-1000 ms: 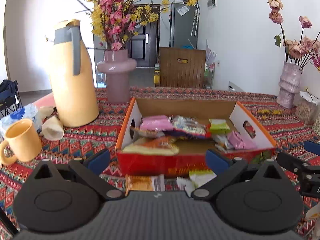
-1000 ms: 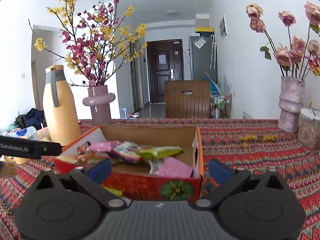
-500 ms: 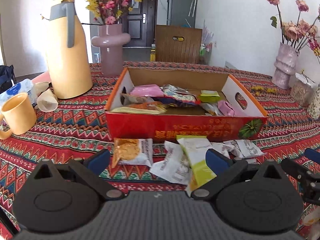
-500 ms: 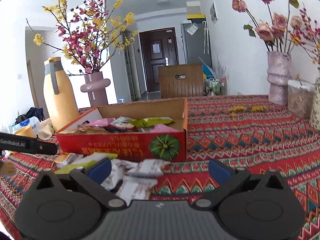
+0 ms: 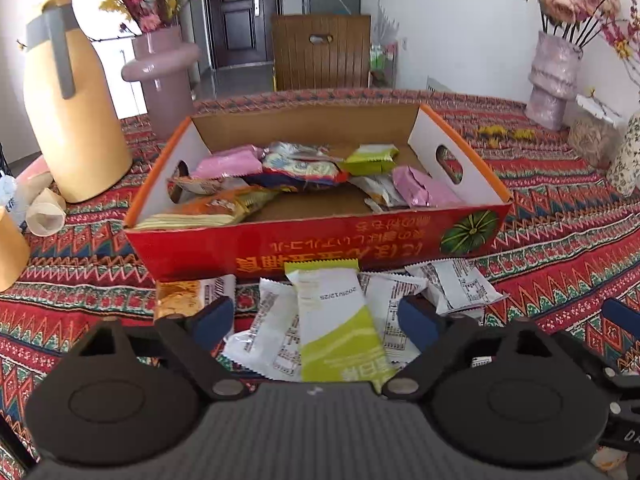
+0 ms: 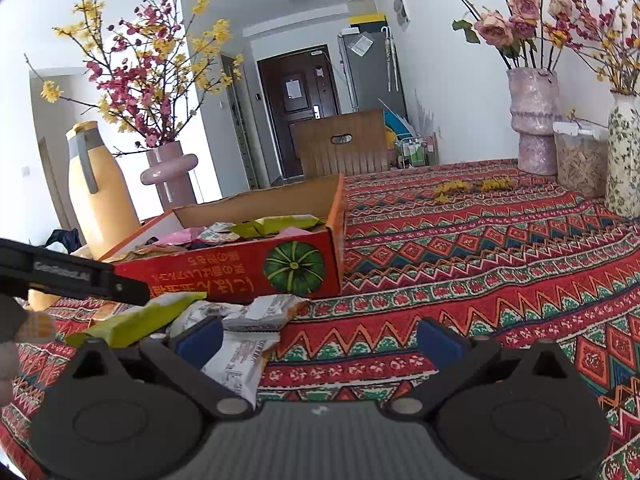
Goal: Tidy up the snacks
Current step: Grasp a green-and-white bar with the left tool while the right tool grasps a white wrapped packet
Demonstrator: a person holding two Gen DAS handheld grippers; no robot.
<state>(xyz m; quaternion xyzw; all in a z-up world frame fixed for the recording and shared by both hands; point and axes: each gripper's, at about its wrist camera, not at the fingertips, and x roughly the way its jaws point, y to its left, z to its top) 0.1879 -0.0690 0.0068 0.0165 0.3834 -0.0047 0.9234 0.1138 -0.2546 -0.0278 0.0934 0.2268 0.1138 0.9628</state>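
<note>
Seen only from the left wrist view: the inside of the red cardboard box [image 5: 320, 240] at frame centre, holding pink, green and orange packets, and below its near wall a fan of loose snack packets [image 5: 280, 332] flat on the patterned tablecloth [image 5: 560, 240], topped by a green-and-white packet [image 5: 336, 320]. Left gripper [image 5: 316, 316] spread, jaws just been closing, the green-and-white packet lying between the blue pads [image 5: 212, 318] with no pad pressing on it. Orange packet [image 5: 176, 296] just left of the left pad, close beside the box wall. Seen only from the right wrist view: a wide bare stretch of tablecloth across the right half of the frame, running back to a pale vase [image 6: 534, 120], a clear container [image 6: 580, 156] and a flowered vase [image 6: 624, 156] at the far right edge. Right gripper [image 6: 320, 340] spread wide, nothing between the pads but cloth; white packets [image 6: 240, 348] touching its left pad only. Left gripper's black body [image 6: 72, 276] crossing the left edge of that view, above the pile. Yellow jug [image 5: 68, 100] and pink vase [image 5: 164, 76] in the upper left, beside the box's far left corner.
</note>
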